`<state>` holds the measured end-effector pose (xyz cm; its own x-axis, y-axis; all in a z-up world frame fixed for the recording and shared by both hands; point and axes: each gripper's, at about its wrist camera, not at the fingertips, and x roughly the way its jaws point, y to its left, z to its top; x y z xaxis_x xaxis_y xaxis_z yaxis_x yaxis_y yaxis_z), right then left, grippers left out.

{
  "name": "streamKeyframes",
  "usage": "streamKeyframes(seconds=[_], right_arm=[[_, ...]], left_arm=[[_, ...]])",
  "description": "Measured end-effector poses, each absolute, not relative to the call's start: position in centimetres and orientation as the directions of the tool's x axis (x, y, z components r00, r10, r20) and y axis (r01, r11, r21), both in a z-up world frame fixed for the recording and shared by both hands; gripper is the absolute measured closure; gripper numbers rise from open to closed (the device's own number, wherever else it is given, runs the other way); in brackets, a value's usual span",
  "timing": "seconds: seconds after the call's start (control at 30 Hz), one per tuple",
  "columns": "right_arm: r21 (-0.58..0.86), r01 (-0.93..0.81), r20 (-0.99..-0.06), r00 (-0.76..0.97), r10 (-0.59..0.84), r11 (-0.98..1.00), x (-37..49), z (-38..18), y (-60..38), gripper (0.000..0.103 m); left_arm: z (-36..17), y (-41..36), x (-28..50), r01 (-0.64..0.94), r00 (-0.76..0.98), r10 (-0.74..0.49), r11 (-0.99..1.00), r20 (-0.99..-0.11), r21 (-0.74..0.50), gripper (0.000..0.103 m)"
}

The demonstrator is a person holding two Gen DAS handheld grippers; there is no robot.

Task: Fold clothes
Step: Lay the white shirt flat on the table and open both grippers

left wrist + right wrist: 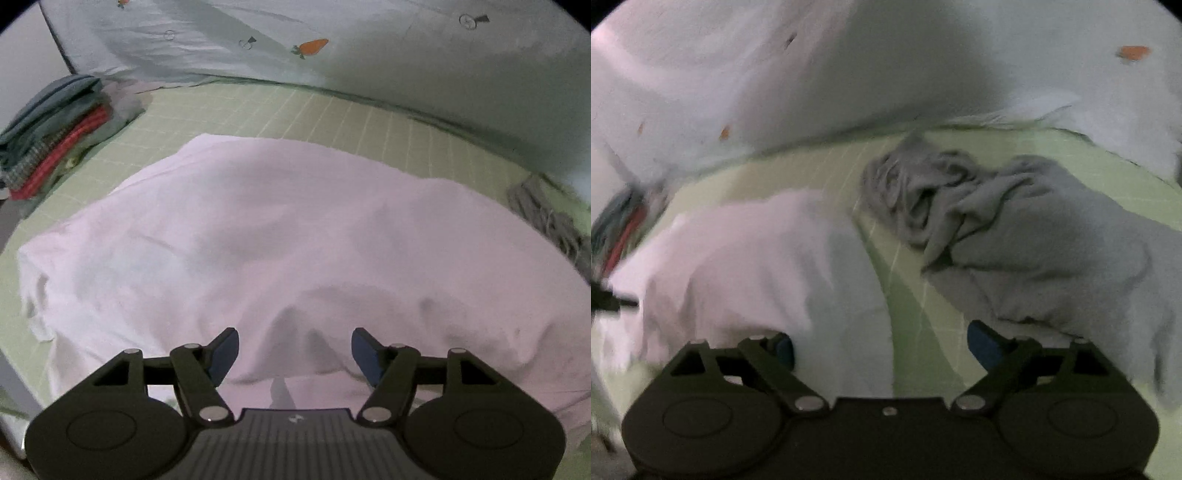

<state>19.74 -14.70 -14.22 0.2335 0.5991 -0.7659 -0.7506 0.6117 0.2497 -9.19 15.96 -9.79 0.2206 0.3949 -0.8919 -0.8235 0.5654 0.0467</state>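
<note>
A home setting, most likely a bedroom, is indicated. A pale green gridded sheet (332,110) is spread as the laundry surface. Behind it, pale bedding printed with small orange carrots (312,47) is draped. At the sheet's far left corner, a stack of folded clothes (55,136) in blue, grey and red is kept. A crumpled grey garment (1034,229) is left on the sheet's right side.

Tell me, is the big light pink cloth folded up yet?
Not neatly. The light pink cloth garment lies spread and rumpled over the green grid mat, with wrinkles and a hump near the open left gripper.
</note>
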Motion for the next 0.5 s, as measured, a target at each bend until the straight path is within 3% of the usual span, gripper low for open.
streamKeyframes(seconds=[0.33,0.5], right_arm=[[0.267,-0.780,-0.761,0.189,0.620,0.566,20.5,-11.7,-17.8,0.011],[0.338,-0.712,-0.675,0.272,0.686,0.615,21.0,-9.4,-20.1,0.007]], left_arm=[[-8.7,15.6,-8.9,-0.809,0.173,0.414,0.577,-0.894,0.110,0.034],[-8.5,15.2,-8.3,-0.787,0.185,0.405,0.607,-0.896,0.112,0.034]])
